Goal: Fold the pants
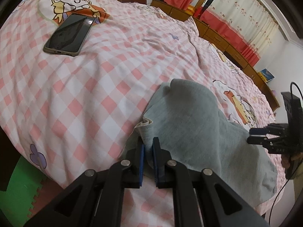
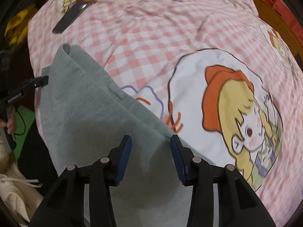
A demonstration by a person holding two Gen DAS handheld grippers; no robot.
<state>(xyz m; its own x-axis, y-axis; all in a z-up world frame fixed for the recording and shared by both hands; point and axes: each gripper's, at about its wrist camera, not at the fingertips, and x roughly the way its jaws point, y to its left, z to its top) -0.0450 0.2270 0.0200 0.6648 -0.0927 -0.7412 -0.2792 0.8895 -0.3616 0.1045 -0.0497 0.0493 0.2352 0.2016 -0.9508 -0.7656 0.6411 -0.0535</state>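
The left hand-held gripper [image 1: 148, 147] pinches an edge of the grey-green pants [image 1: 189, 124], which lie on the bed [image 1: 94, 87]. The right hand-held gripper [image 2: 151, 141] hovers above them, jaws apart and apparently empty. The fabric looks soft, light, limp; hems and corners suit gripping.

A home bedroom. Bed [image 1: 94, 87] w/ pink checked cartoon duvet, curtains [image 1: 236, 13] over low wood drawers [image 1: 223, 37]. Foam mat [image 1: 20, 177] on floor.
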